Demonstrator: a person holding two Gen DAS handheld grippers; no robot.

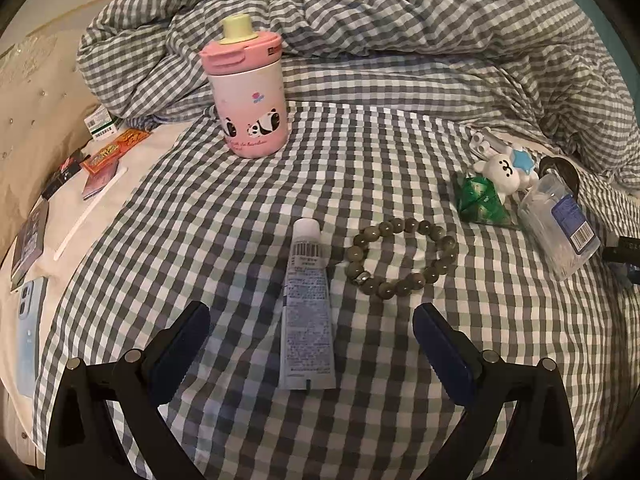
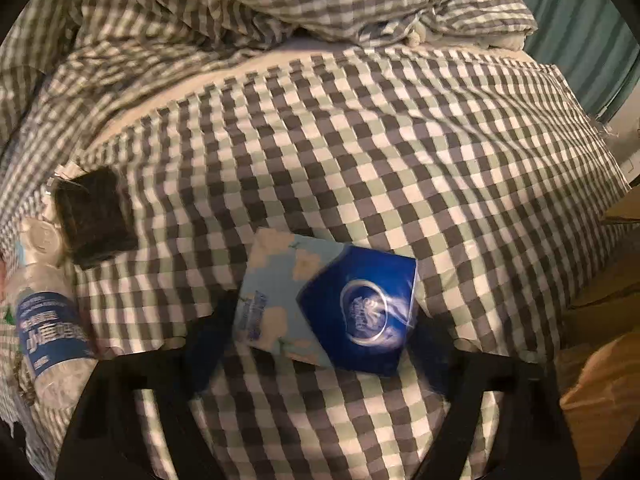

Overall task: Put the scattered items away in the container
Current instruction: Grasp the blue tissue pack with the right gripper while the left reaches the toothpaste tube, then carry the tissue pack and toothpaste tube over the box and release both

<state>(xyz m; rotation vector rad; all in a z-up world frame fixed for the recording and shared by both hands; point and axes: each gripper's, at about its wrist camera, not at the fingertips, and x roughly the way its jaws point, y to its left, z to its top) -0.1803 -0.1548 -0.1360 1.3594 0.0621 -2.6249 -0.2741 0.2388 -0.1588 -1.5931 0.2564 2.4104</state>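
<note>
My left gripper (image 1: 310, 314) hangs open over the checked bedsheet, and a white tube (image 1: 308, 304) lies lengthwise between its fingers, untouched. To the tube's right lies a green bead bracelet (image 1: 400, 256). A pink panda bottle (image 1: 248, 96) stands upright further back. At the right are a green faceted trinket (image 1: 480, 200), a white rabbit toy (image 1: 506, 168) and a clear swab jar (image 1: 560, 232). In the blurred right wrist view, a blue tissue pack (image 2: 328, 304) sits between my right gripper's (image 2: 320, 332) fingers, whose pads meet its two sides.
A crumpled checked duvet (image 1: 400, 40) is heaped at the back. Small boxes and cards (image 1: 108, 156) and a phone (image 1: 30, 328) lie on the bare mattress at the left. A black square block (image 2: 94, 220) and the clear jar (image 2: 52, 332) lie left of the pack; brown cardboard (image 2: 600, 400) is at the right.
</note>
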